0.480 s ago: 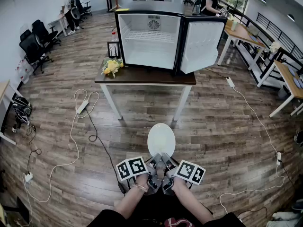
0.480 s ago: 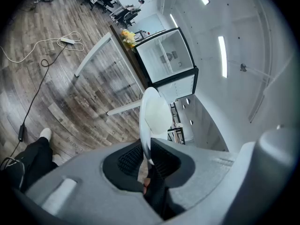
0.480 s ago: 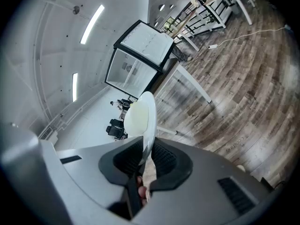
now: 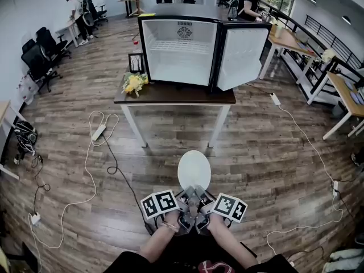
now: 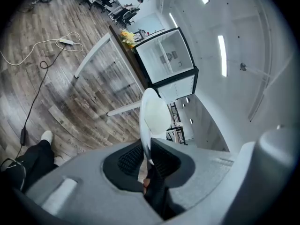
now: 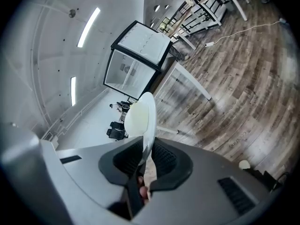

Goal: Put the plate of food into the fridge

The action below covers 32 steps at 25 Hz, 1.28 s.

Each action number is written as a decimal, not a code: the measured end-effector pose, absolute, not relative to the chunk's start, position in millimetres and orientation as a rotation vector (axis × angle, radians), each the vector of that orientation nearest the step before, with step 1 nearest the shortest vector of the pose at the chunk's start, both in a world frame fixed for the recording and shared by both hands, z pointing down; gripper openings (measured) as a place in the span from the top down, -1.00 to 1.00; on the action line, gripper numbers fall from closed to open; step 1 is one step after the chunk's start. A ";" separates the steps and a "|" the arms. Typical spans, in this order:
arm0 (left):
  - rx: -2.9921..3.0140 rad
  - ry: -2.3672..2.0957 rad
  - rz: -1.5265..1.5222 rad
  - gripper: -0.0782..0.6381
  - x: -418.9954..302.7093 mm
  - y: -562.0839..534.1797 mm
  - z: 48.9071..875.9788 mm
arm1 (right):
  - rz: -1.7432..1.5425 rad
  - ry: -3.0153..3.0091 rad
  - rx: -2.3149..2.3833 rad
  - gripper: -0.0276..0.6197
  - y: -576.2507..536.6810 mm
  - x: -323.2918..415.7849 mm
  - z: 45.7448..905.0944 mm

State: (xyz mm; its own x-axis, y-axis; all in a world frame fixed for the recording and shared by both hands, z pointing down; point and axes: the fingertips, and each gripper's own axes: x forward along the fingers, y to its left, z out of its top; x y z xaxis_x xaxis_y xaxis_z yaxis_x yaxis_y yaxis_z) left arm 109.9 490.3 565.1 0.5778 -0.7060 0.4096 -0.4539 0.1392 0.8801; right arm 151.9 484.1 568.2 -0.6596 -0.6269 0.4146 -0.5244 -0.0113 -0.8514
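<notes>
Head view is showing the white plate (image 4: 194,169) hanging over the wooden floor (image 4: 273,152), well short of the bench (image 4: 170,92) where the fridge (image 4: 179,50) is standing with its door (image 4: 243,56) swung open to the right. Both tongs are clenching the plate by its near rim only: the left tongs (image 5: 147,149) and the right tongs (image 6: 147,151) are each pinching the thin edge side by side, so the whole far part is sticking out unsupported. No food is showing on the plate from any view.

That grip is looking like the main risk. With all the weight ahead of the pads, the plate may be tending to tip forward or pivot in the tongs, and anything on it could slide off the far edge. If one hand is moving faster than the other, the rim could twist loose.

A cable (image 4: 108,152) is trailing across the floor at the left, a possible snag for feet. Near the fridge, the far rim could be knocking the door edge, the wire shelf (image 4: 181,45) or the flowers (image 4: 133,83) at the bench's left.
</notes>
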 end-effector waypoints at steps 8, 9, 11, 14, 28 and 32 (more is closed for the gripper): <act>1.493 -1.010 -0.233 0.66 84.4 470.4 571.6 | -1.765 2.131 -1.293 0.72 465.1 126.8 573.6; 1.497 -1.004 -0.230 0.66 80.9 466.5 572.0 | -1.761 2.129 -1.301 0.72 461.6 123.2 573.9; 1.507 -0.994 -0.220 0.66 73.6 457.5 572.5 | -1.747 2.127 -1.316 0.72 453.1 116.1 574.2; 1.522 -0.982 -0.204 0.66 62.6 442.5 573.6 | -1.728 2.115 -1.332 0.71 439.0 105.3 575.2; 1.546 -0.956 -0.174 0.66 26.9 412.5 575.1 | -1.695 2.064 -1.375 0.71 410.7 70.0 576.7; 1.552 -0.960 -0.163 0.66 25.4 402.9 578.3 | -1.706 2.061 -1.363 0.71 400.8 68.5 580.7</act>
State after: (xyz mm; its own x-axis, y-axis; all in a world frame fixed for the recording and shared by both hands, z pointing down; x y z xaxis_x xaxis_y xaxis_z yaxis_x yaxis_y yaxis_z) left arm 25.4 402.9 578.3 0.6446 -0.6444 0.4114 -0.4727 0.0869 0.8769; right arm 68.5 400.8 580.7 -0.5801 -0.6989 0.4183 -0.5414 -0.0528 -0.8391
